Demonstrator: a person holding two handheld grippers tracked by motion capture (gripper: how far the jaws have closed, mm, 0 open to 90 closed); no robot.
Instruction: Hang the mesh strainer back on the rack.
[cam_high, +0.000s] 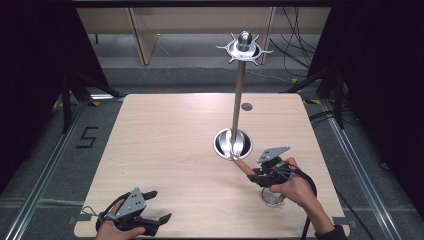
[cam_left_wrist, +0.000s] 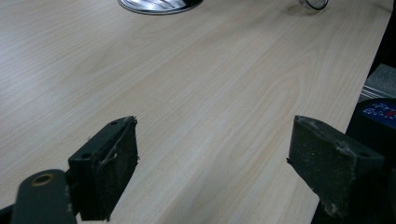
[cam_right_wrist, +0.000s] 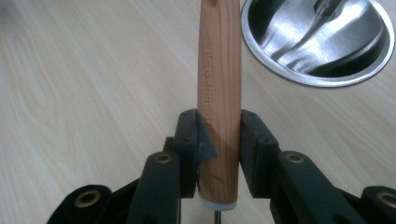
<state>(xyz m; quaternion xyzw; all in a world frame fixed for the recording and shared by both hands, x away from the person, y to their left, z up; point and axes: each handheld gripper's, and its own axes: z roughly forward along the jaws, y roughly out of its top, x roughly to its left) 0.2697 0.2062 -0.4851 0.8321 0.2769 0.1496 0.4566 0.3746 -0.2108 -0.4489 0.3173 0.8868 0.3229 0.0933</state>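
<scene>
My right gripper (cam_high: 260, 171) (cam_right_wrist: 219, 126) is shut on a wooden handle (cam_high: 243, 165) (cam_right_wrist: 218, 70) of a utensil. The handle points toward the shiny round base (cam_high: 233, 142) (cam_right_wrist: 322, 42) of a metal stand, and its tip almost reaches the rim. A round metal end (cam_high: 271, 198) of the utensil shows beneath the right hand; I cannot tell what kind it is. The stand's pole (cam_high: 239, 95) rises to a crown of hooks (cam_high: 244, 48). My left gripper (cam_high: 159, 206) (cam_left_wrist: 212, 149) rests open near the table's front left corner, with nothing between its jaws.
The light wooden table (cam_high: 165, 140) is bare on its left half and middle. A small grey disc (cam_high: 246, 106) is set into the top behind the stand. Dark floor, rails and cables surround the table.
</scene>
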